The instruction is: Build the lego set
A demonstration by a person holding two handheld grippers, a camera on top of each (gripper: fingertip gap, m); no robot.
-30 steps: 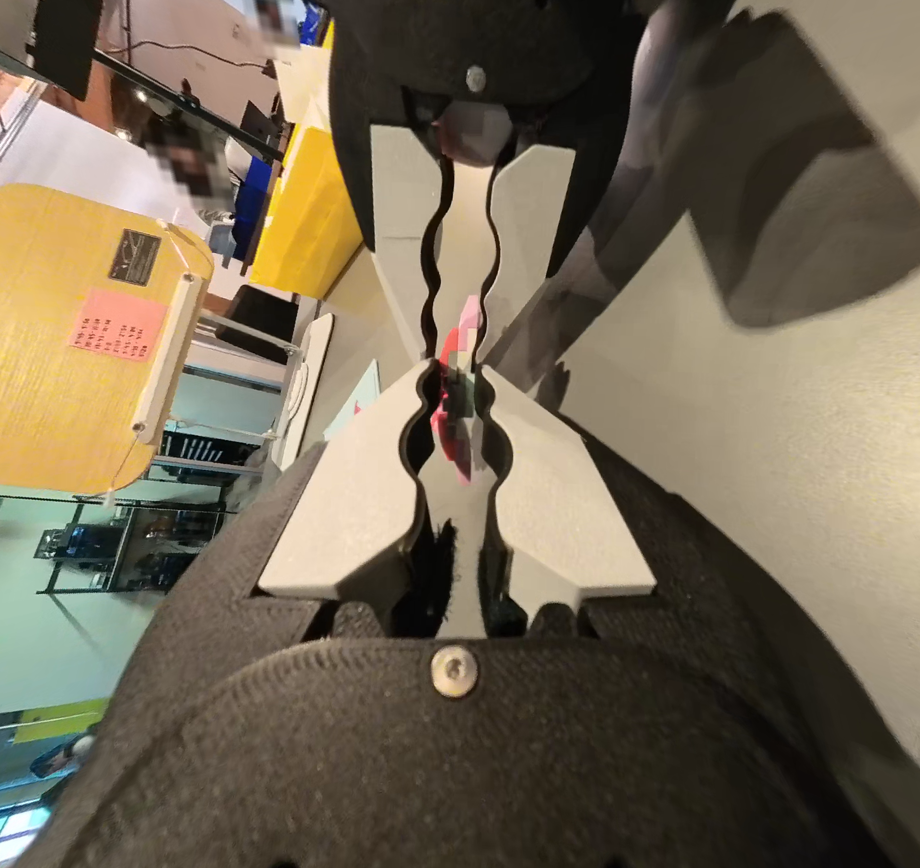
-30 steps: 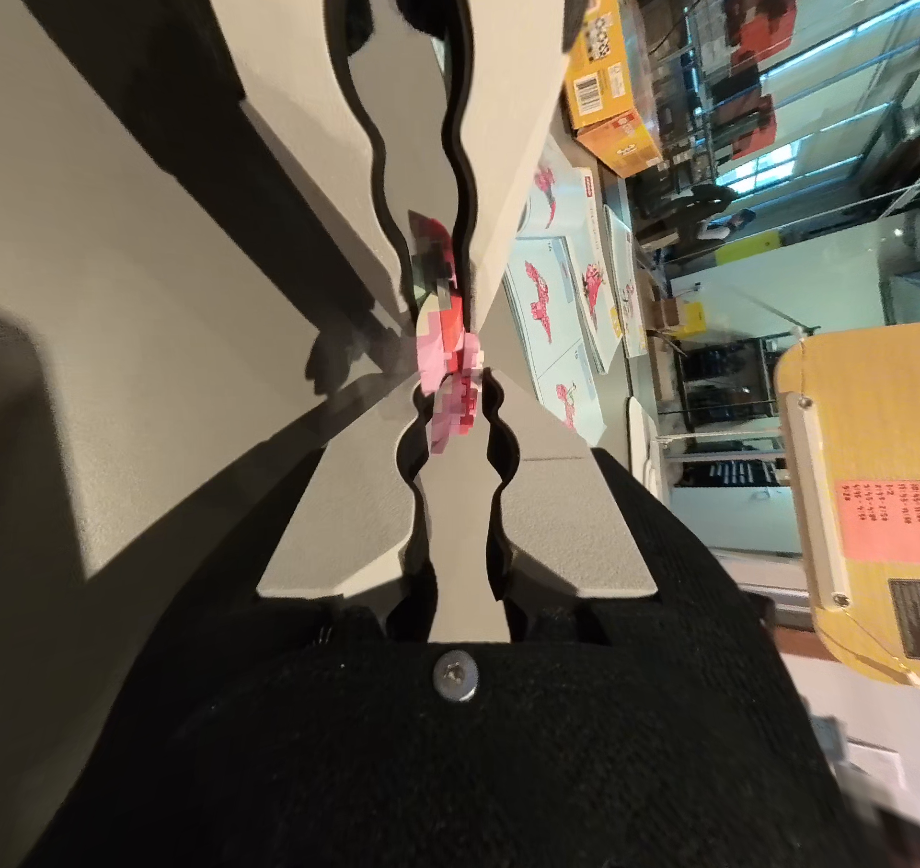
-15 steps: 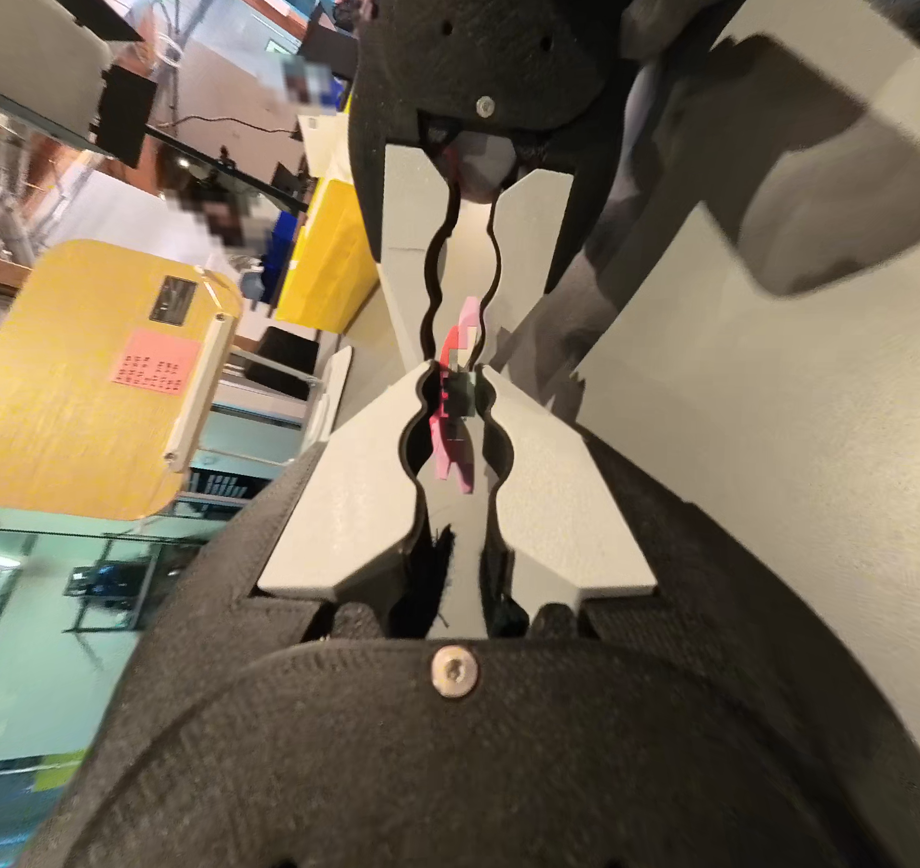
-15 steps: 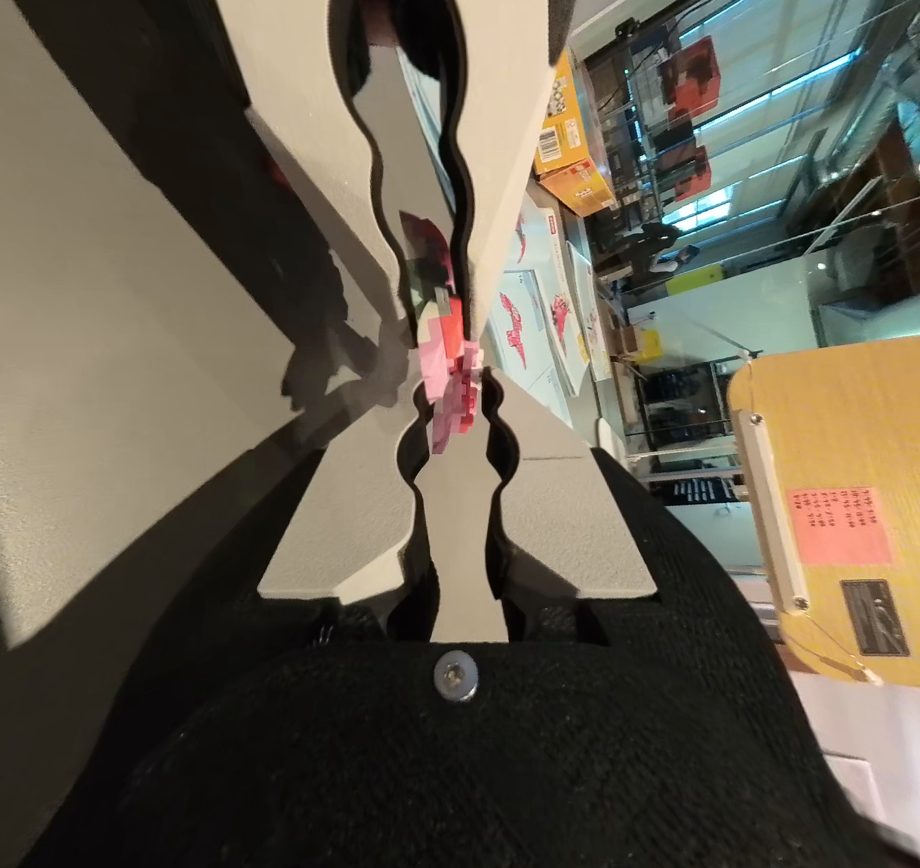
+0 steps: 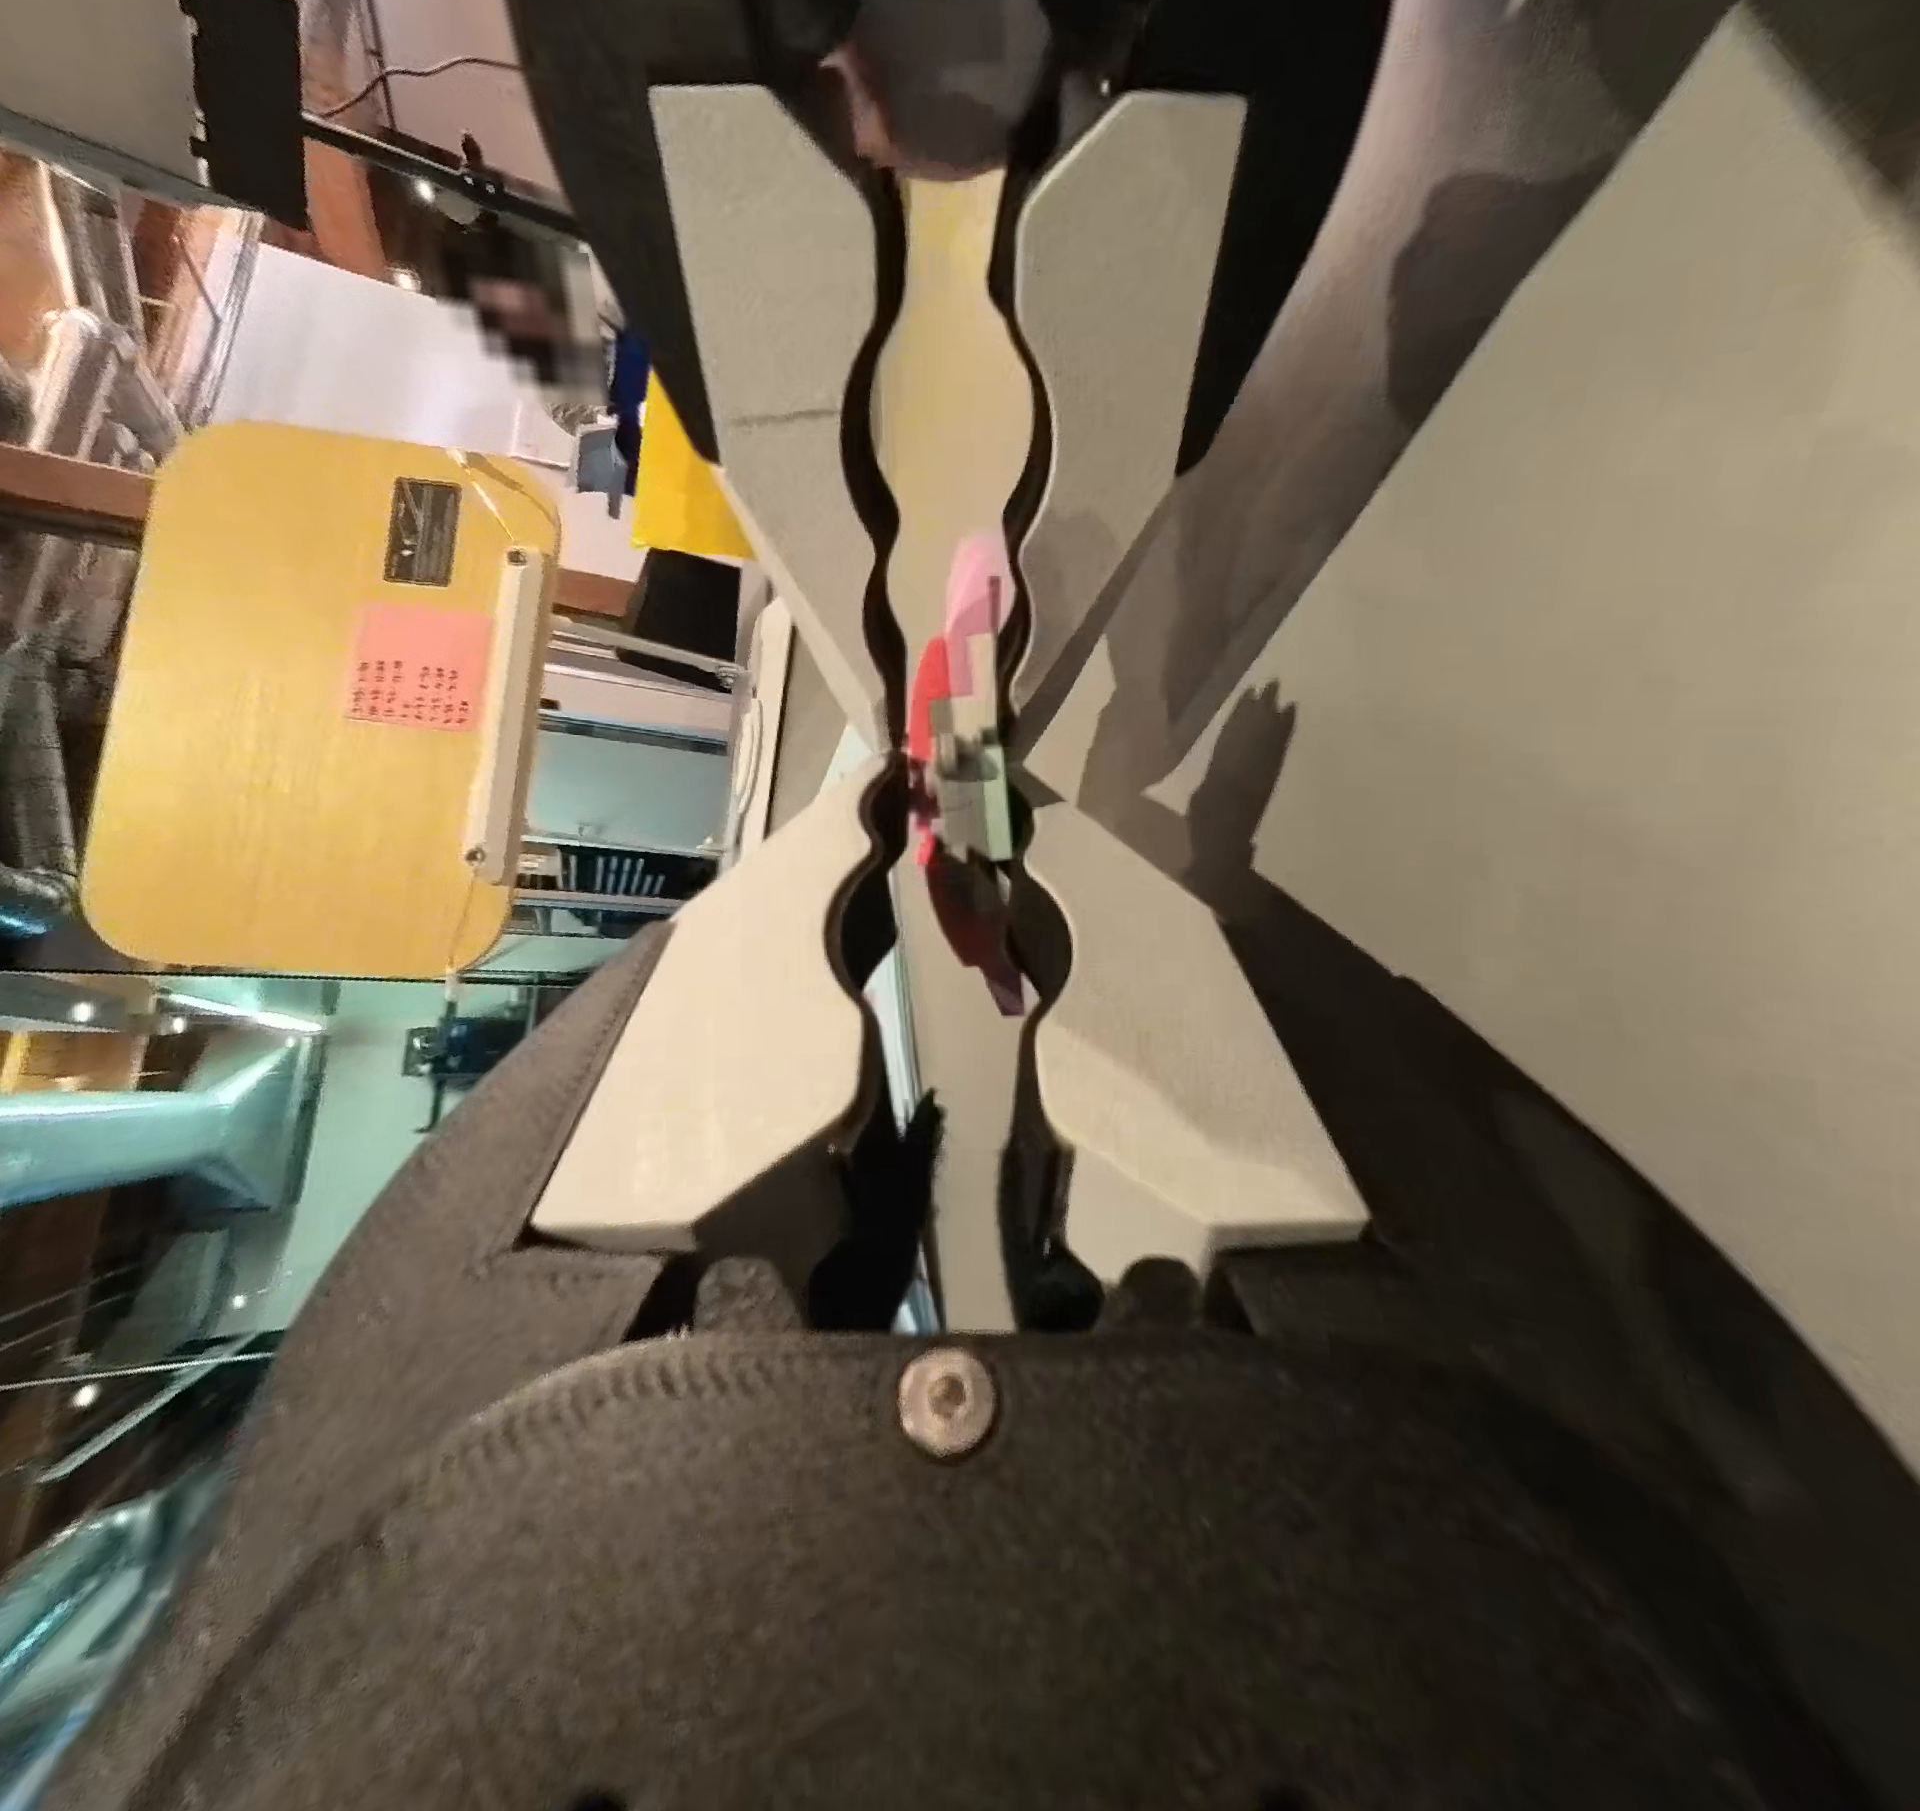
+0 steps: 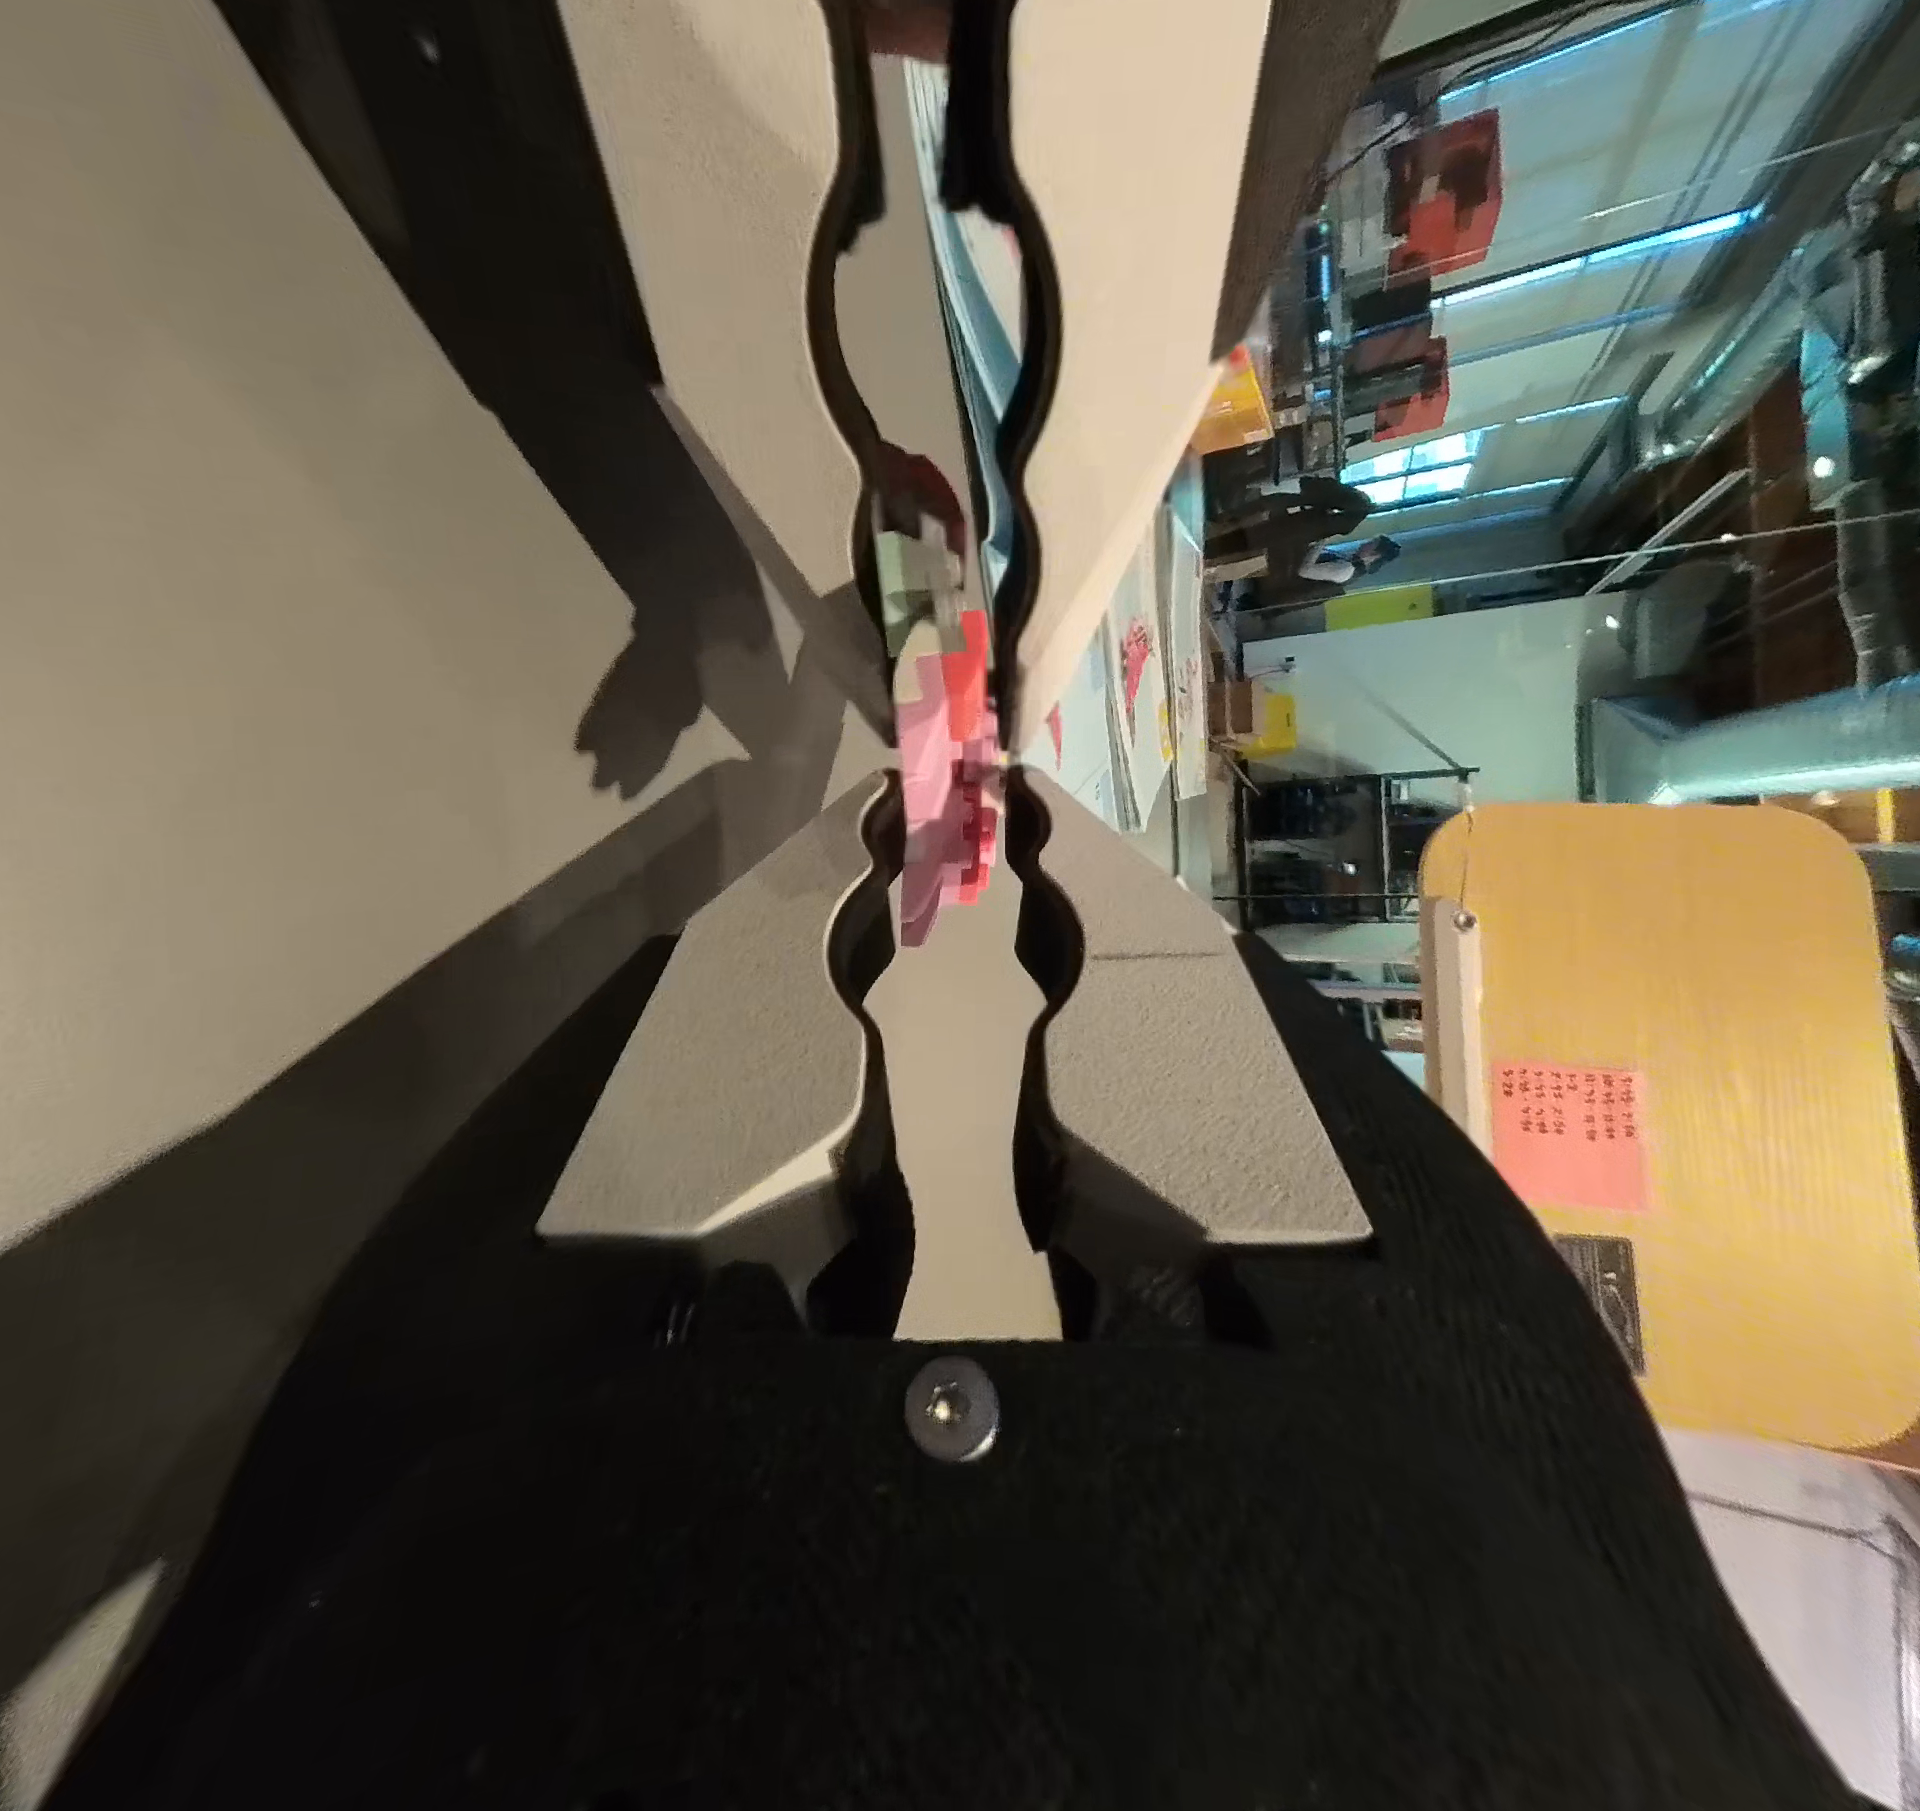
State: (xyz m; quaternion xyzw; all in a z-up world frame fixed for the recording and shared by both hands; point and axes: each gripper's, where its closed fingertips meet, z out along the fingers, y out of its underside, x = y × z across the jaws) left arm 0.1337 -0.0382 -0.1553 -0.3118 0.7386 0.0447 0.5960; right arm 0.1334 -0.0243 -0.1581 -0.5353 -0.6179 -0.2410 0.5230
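Lego piece (image 5: 961, 805) clamped tip-to-tip between left hand-held gripper (image 5: 951, 774) and right hand-held gripper (image 6: 951, 774).

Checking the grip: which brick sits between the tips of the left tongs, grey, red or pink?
The grey brick, pinched at the tips of the left tongs; the pink brick sits in the right tongs instead.

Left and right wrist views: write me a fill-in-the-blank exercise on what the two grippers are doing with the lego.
1. The left gripper and the right gripper meet tip to ____.
2. The lego assembly between them is mostly red and ____.
3. A pale ____ piece sits in the left gripper's fingers.
4. The board with the pink note is ____ in colour.

Missing words: tip; pink; green; yellow
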